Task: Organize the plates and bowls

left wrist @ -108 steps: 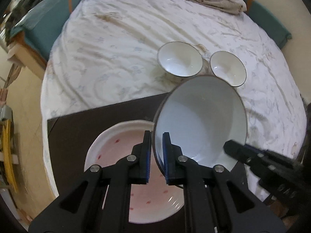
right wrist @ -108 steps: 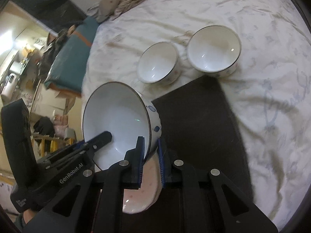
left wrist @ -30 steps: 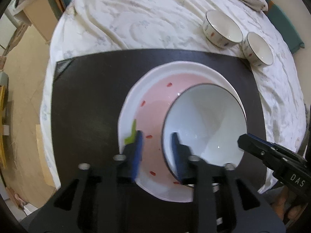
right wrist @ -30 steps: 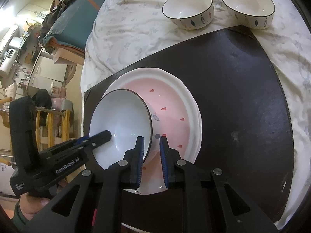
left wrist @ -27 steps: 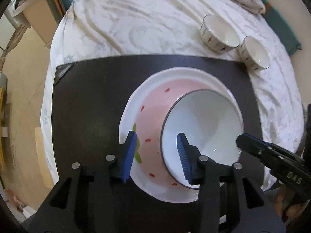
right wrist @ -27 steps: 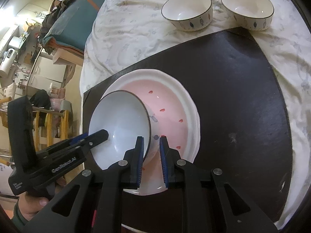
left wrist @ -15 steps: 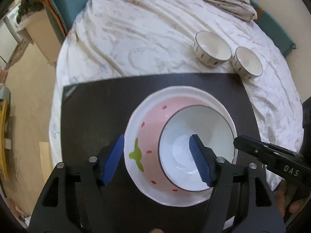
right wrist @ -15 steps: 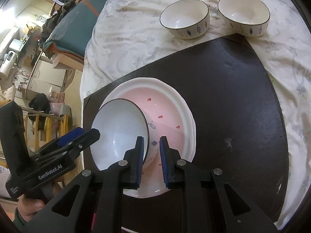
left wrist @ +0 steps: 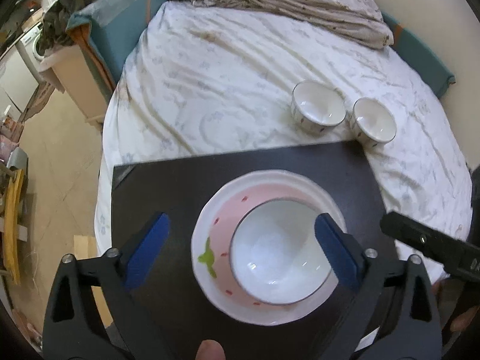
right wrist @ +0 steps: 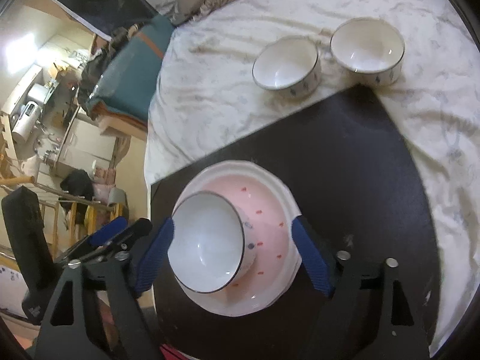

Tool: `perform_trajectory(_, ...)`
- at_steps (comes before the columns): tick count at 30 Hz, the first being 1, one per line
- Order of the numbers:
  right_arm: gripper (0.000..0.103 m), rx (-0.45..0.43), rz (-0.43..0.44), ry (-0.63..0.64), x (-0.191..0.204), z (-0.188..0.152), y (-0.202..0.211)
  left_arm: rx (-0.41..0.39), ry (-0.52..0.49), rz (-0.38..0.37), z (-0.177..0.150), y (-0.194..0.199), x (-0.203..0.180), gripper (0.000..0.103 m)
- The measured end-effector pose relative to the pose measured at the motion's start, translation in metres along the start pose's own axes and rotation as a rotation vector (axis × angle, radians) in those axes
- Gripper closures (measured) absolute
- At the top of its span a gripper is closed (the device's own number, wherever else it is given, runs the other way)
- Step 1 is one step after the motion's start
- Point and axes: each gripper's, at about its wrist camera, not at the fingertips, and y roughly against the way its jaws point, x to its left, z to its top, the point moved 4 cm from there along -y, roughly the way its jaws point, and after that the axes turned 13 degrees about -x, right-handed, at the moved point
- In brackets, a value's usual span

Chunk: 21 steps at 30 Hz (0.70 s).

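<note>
White bowl (left wrist: 277, 250) sits inside pink strawberry plate (left wrist: 222, 225) on dark mat (left wrist: 168, 189), w/ left gripper (left wrist: 241, 250) and right gripper (right wrist: 232, 250) both spread wide, empty, either side of plate; two small bowls (right wrist: 286, 63) just beyond mat on bedsheet (left wrist: 225, 96).

Three bowls can be counted: one big white bowl (left wrist: 277, 250) nested in the plate, plus two small bowls, one (left wrist: 318, 106) at about 1 o'clock and another (left wrist: 374, 122) right beside it. One pink plate (left wrist: 228, 219) is seen, and one dark mat (left wrist: 162, 189) underneath.
</note>
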Motion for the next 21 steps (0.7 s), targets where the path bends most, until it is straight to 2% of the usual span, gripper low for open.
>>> perform_trajectory(5,0.016,-0.034,0.026,-0.069,-0.014,0.01,0.023,0.008,0.018,-0.021,0.016,-0.004,-0.023,0.002)
perform_trajectory(9,0.016,-0.125,-0.034,-0.076,-0.034,0.031,0.046,0.011,-0.031,-0.04,0.029,-0.012,-0.054,0.002)
perform_trajectory(12,0.016,-0.173,-0.116,-0.048,-0.053,0.05,0.062,0.007,-0.061,-0.038,0.039,-0.02,-0.073,0.002)
perform_trajectory(21,0.016,-0.268,-0.203,-0.159,-0.118,0.108,0.082,0.082,-0.042,-0.074,0.057,-0.054,-0.111,0.002)
